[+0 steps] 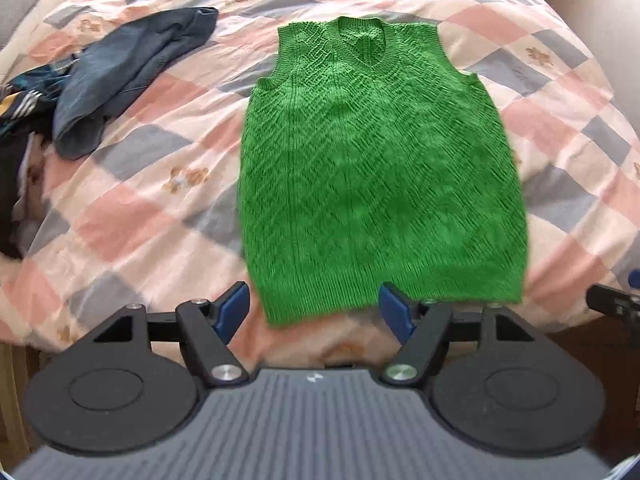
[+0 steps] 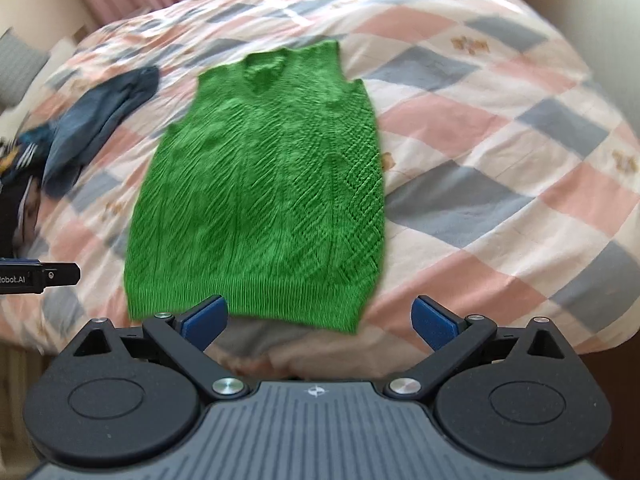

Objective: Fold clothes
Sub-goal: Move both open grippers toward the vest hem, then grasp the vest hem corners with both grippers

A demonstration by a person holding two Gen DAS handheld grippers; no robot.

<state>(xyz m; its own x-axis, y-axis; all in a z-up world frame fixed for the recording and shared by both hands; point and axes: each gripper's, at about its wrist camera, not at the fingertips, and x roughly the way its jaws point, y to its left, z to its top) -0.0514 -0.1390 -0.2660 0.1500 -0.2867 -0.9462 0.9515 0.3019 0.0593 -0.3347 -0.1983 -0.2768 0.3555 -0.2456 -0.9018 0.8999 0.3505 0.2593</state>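
A green knitted sleeveless vest (image 1: 380,168) lies flat on the checked bedspread (image 1: 152,208), neck away from me and hem toward me. My left gripper (image 1: 314,310) hovers open just short of the hem's left half, blue pads (image 1: 230,308) spread wide with nothing between them. In the right wrist view the same vest (image 2: 260,192) lies ahead. There my right gripper (image 2: 318,320) stands open at the hem's right corner, empty. The tip of the right gripper (image 1: 616,306) shows at the left view's right edge, and the left gripper's tip (image 2: 40,276) at the right view's left edge.
A crumpled pair of blue jeans (image 1: 128,76) and a heap of dark clothes (image 1: 20,120) lie on the bed's left side. The bedspread (image 2: 500,184) is bare to the right of the vest. The bed's near edge drops off just below the hem.
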